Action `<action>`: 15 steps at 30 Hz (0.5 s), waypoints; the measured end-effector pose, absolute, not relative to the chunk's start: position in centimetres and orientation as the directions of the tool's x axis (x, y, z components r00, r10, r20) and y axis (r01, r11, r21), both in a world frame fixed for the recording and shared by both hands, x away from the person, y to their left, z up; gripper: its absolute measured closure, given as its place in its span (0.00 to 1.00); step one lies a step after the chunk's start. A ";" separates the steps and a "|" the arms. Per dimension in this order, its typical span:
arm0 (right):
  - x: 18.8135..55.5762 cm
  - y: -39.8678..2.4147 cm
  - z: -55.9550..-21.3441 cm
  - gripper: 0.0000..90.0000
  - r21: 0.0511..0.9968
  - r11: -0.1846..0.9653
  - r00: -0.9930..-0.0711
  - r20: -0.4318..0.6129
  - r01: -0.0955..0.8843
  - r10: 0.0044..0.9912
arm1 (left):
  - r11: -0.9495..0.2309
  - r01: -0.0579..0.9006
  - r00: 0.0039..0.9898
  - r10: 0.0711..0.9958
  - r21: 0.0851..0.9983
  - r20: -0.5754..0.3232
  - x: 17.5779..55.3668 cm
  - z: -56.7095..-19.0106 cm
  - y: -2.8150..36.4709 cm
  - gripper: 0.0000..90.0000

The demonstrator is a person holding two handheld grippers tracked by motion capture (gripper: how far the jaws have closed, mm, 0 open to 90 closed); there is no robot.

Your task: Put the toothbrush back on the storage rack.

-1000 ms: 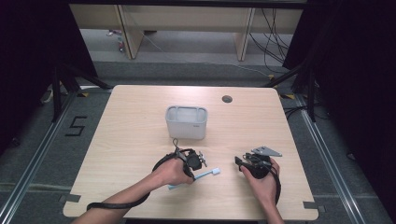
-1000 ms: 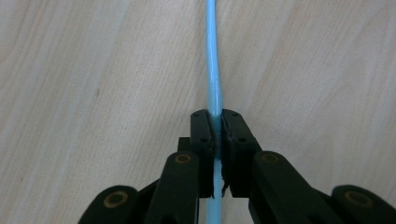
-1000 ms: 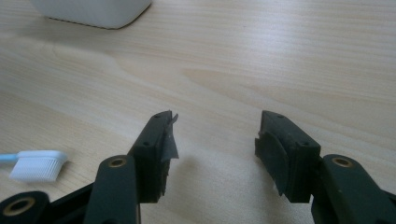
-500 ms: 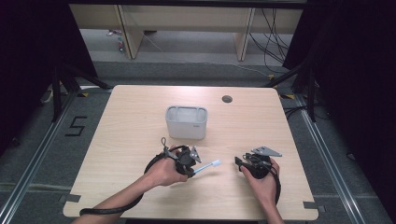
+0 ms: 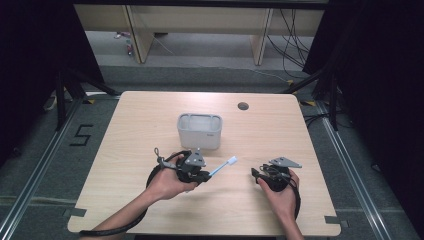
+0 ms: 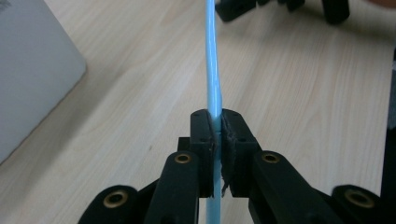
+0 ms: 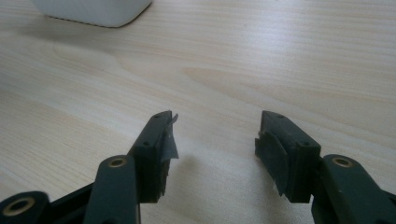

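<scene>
The pale wooden worktop (image 5: 150,125) carries a white, open-topped rectangular container (image 5: 199,131) near its middle, and the person's two hands work on the near side of it. The right tool (image 5: 256,173) rests low by the near right part of the worktop, jaws spread wide with nothing between them. The left tool (image 5: 206,175) is clamped tight on the handle of a light blue toothbrush (image 5: 223,165), which is held clear of the wood, its white bristled head pointing up and away toward the container's near right corner. It looks like the carrying step: brush picked up, not yet put away. Next, I'd judge, the head has to be swung over the container's rim, the brush tipped upright, and the grip eased only once it stands inside
</scene>
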State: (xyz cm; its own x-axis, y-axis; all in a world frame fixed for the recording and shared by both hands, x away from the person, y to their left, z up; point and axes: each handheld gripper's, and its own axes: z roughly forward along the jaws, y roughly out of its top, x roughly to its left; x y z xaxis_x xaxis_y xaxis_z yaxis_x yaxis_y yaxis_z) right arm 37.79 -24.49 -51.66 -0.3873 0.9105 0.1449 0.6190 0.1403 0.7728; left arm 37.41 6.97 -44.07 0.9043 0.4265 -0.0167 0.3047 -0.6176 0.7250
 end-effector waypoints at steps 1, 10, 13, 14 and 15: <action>37.8 -24.5 -51.7 0.51 0.773 0.141 -0.387 0.145 0.619 0.910 | -0.574 0.311 0.895 0.446 0.757 -0.029 37.3 -44.1 7.0 0.93; 37.8 -24.4 -51.7 0.51 0.780 0.143 -0.389 0.136 0.609 0.911 | -0.369 0.259 0.866 0.498 0.892 -0.045 36.9 -43.4 8.6 0.93; 37.8 -24.2 -51.8 0.51 0.776 0.115 -0.375 0.165 0.620 0.912 | -0.278 0.232 0.851 0.522 0.932 -0.056 36.8 -43.2 9.3 0.93; 37.9 -24.4 -51.8 0.51 0.779 0.135 -0.391 0.150 0.613 0.908 | -0.249 0.220 0.848 0.527 0.943 -0.058 36.8 -43.1 9.5 0.93; 37.9 -24.4 -51.8 0.51 0.779 0.135 -0.393 0.152 0.613 0.907 | -0.193 0.214 0.836 0.543 0.958 -0.078 36.7 -43.1 10.0 0.93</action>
